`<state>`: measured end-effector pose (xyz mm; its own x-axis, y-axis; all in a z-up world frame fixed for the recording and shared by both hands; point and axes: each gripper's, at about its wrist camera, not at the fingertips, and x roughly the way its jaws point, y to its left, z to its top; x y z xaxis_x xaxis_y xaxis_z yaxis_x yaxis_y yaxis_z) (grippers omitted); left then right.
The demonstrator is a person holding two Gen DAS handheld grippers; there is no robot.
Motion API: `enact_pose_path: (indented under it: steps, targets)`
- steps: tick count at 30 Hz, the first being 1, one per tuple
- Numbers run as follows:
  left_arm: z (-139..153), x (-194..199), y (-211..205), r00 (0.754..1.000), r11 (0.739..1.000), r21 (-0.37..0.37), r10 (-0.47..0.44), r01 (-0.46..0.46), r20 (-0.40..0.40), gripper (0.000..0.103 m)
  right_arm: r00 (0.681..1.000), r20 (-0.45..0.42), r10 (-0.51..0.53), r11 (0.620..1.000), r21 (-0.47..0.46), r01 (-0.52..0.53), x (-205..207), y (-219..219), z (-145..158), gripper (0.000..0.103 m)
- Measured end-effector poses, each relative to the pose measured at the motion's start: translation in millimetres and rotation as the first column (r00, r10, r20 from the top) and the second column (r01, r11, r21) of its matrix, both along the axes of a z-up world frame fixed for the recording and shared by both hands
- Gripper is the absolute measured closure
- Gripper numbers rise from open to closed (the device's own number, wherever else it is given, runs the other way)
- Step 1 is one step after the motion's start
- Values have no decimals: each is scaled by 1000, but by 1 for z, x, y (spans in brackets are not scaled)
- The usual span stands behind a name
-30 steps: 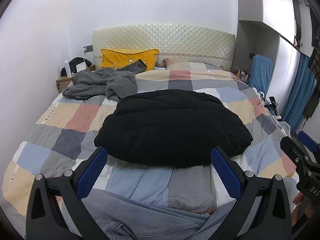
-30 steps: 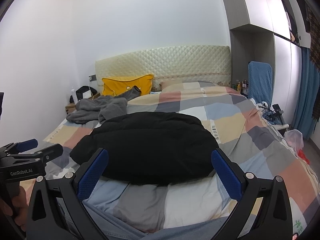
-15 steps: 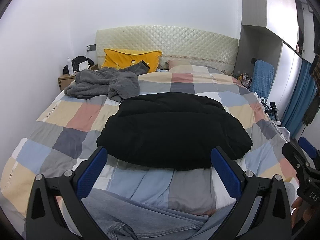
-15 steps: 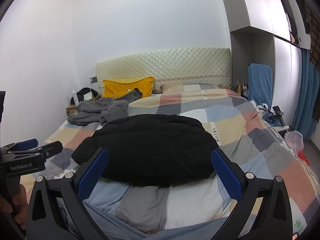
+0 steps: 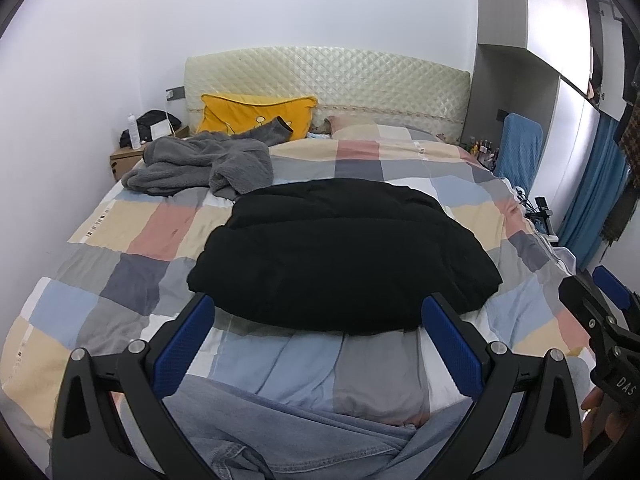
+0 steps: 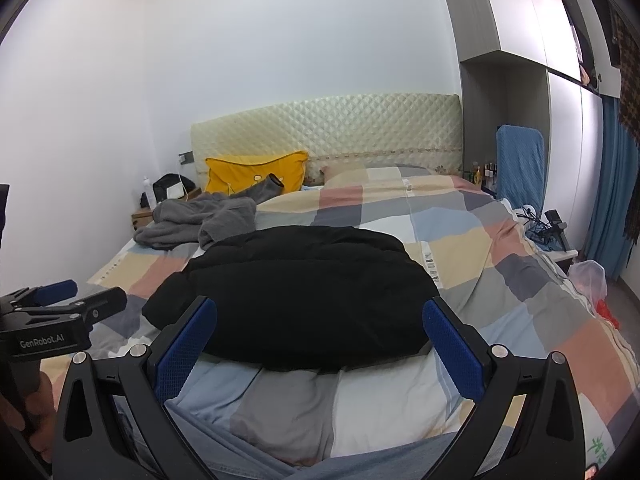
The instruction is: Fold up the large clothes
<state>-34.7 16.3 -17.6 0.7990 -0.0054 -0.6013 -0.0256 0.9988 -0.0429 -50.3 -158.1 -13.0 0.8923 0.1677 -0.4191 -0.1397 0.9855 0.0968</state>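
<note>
— What's the surface like?

— A wide bed covered by a checked quilt in pink, cream, grey and light blue squares, filling most of both views. Take the black jacket as the landmark: it lies folded into a broad, rounded bundle on the middle of the quilt, toward the foot end.

— And around the jacket?

— Beyond it on its left, a crumpled grey fleece garment lies on the quilt, one edge just beside the jacket's far corner. Farther back a yellow pillow leans on the quilted cream headboard. Left of the fleece stands a wooden nightstand with a white bottle and a dark bag on it. To the jacket's right, past the edge of the bed, a blue-covered chair, tall grey-white wardrobes and blue curtains. The walls are plain white.

— The grippers?

— Both hover on the near side of the jacket, over the foot of the bed, touching nothing. The left gripper has its blue-padded fingers spread wide with nothing between them. The right gripper is spread the same way and just as empty. Each shows in the other's camera at the frame edge, held by a hand.

— Anything nearer than the jacket?

— Light blue denim at the bottom of both views, below the fingers.
</note>
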Motion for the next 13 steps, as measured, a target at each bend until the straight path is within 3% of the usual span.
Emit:
enact_pose_path:
  steps: [13]
  targets:
    - [0,2,0,1000,1000,-6,-10,10,-5,0,1000,-9,-1,1000,1,1,1,2,-3,0]
